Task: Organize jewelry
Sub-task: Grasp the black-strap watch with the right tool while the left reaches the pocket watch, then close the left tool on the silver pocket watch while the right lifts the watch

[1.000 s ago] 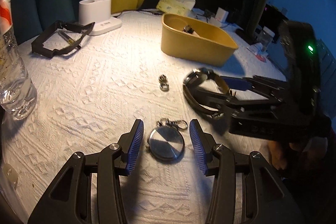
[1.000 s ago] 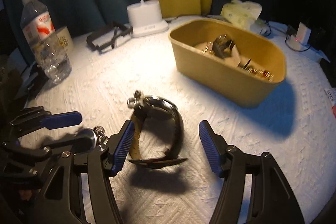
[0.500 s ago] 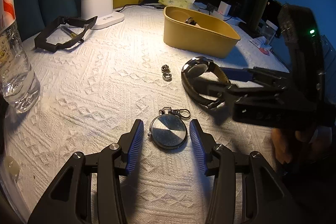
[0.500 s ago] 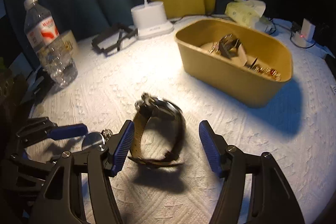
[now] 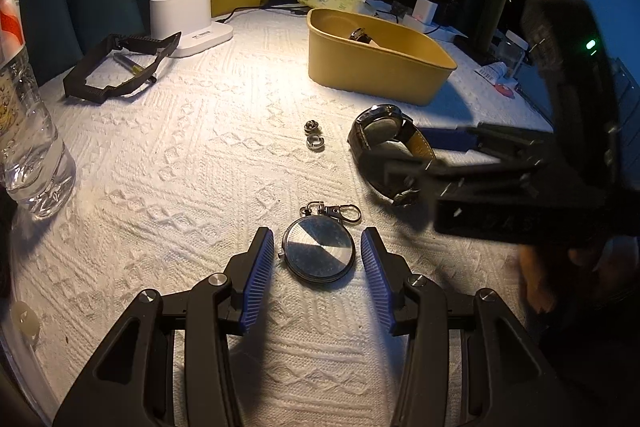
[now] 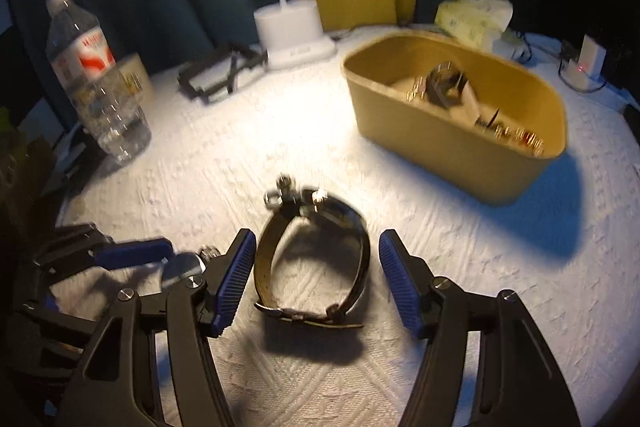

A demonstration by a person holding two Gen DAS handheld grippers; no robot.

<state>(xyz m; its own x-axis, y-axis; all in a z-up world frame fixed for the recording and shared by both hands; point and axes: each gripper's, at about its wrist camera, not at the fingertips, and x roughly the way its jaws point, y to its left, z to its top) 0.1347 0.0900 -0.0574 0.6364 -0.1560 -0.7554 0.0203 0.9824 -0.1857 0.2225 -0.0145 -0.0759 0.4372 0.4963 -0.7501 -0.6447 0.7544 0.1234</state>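
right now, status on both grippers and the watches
Left gripper open around pocket watch. Right gripper open around wristwatch. Neither gripped. Yellow box path clear.

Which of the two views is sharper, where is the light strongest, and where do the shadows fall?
Left wrist view: sharp; the pocket watch and cloth weave are crisp, brightest near the lamp base, the edges bent by the fisheye. Right wrist view: motion-blurred, the wristwatch smeared; the yellow box throws a dark shadow to its right.
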